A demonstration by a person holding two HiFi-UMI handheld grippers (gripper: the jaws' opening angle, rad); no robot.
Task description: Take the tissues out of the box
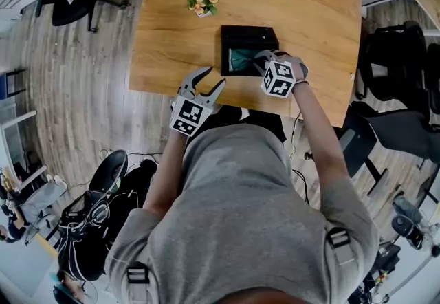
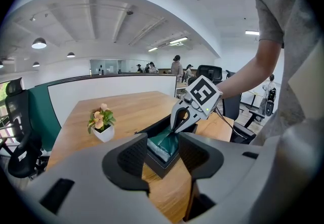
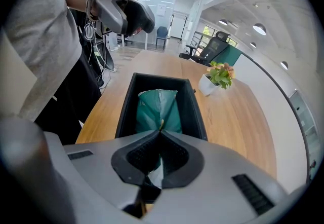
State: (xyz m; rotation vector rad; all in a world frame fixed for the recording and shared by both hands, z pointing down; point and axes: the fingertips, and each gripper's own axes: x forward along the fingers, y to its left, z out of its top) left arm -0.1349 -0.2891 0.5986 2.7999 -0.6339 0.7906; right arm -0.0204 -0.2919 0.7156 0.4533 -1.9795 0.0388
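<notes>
Wooden table [image 1: 309, 7], black box [image 1: 249, 35], potted flowers [image 1: 203, 1] (small)

Box [image 1: 247, 33]: black, rectangular, open-topped, standing level on the wooden tabletop [image 1: 309, 7] close to the person's edge. Tissue pack [image 1: 240, 60]: soft teal-green wrapper, lying inside the box towards its near end, far end of the box interior bare. Pack's top is creased into a ridge and pinched between the closed jaws of the right gripper [image 3: 161, 129]; pack body sits below the box rim
</notes>
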